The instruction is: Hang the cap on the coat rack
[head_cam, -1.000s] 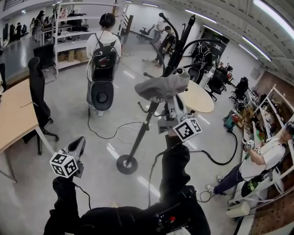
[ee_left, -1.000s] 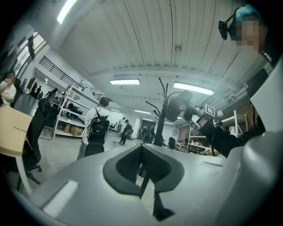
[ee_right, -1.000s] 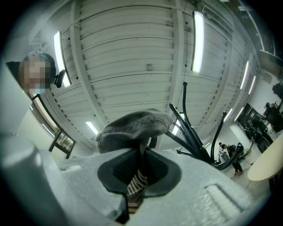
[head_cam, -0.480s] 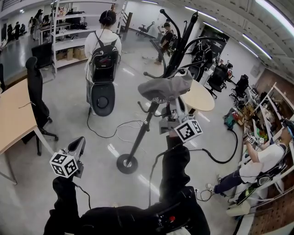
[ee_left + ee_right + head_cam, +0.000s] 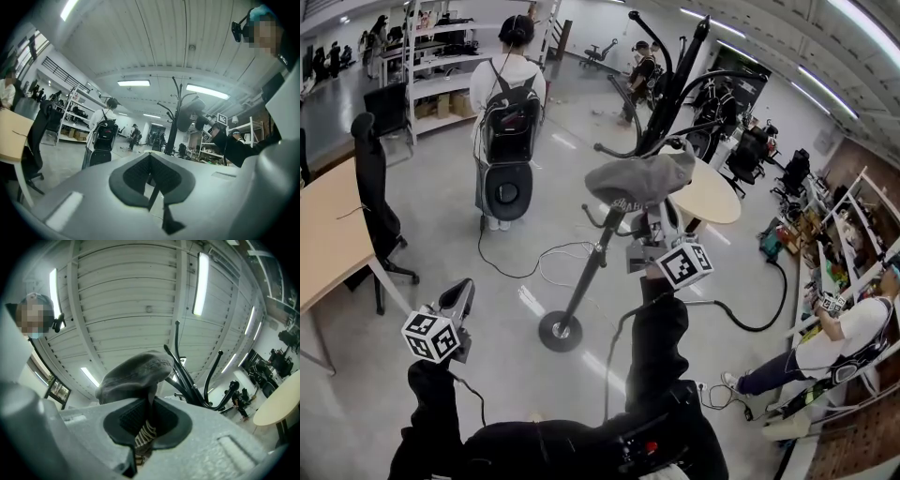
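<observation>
A grey cap (image 5: 639, 178) is held up against the black coat rack (image 5: 602, 246), just below its curved hooks (image 5: 649, 42). My right gripper (image 5: 652, 228) is shut on the cap's lower edge; in the right gripper view the cap (image 5: 136, 373) rises from between the jaws, with the rack's hooks (image 5: 199, 385) just behind it. My left gripper (image 5: 459, 295) hangs low at the left, shut and holding nothing. The left gripper view shows the rack (image 5: 172, 123) and the cap (image 5: 190, 115) some way off.
The rack's round base (image 5: 560, 331) stands on the floor amid cables (image 5: 546, 265). A person with a backpack (image 5: 508, 103) stands behind. A wooden table (image 5: 328, 234) and office chair (image 5: 375, 183) are at the left, a round table (image 5: 708, 197) behind the rack, a seated person (image 5: 839, 337) at the right.
The cap and my right gripper have edged slightly up and to the right along the rack. The left gripper has stayed put. The people in the background have shifted a little.
</observation>
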A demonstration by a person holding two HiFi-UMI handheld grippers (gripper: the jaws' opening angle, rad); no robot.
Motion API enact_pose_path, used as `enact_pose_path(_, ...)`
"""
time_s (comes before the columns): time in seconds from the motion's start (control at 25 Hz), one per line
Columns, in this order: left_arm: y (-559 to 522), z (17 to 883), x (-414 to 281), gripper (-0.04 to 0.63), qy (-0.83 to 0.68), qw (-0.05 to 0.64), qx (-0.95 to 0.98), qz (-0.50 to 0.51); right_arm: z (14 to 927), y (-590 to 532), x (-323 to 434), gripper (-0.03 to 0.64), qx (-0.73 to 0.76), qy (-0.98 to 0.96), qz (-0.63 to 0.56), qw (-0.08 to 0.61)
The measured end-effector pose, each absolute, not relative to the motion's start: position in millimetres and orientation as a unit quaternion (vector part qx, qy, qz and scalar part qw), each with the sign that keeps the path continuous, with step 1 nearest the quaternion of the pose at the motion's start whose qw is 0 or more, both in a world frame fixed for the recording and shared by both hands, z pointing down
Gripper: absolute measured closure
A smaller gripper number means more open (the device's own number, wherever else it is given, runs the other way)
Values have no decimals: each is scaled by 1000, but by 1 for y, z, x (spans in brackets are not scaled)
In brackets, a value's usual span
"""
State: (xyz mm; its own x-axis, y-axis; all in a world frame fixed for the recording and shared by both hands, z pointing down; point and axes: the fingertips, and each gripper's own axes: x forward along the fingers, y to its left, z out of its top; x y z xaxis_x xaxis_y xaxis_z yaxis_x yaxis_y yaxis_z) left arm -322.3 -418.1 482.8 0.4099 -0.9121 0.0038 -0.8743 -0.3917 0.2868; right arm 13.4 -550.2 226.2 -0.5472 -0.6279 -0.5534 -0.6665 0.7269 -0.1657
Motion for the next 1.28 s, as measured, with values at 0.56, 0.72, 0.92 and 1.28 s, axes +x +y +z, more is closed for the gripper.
enact_pose_path(0.56, -418, 488, -335, 595, -548, 125, 824, -76, 257, -583, 25, 597, -409, 866, 3, 289)
enact_pose_path(0.72, -421, 491, -337, 595, -549, 128, 823, -75, 265, -593, 29, 597, -417, 863, -3, 285)
enact_pose_path(0.92, -421, 496, -336, 595, -548, 131, 823, -74, 279, -601, 37, 597, -431, 858, -12, 280)
enact_pose_path(1.28, -427, 504, -333, 595, -547, 137, 823, -69, 304, -623, 49, 597, -453, 849, -32, 270)
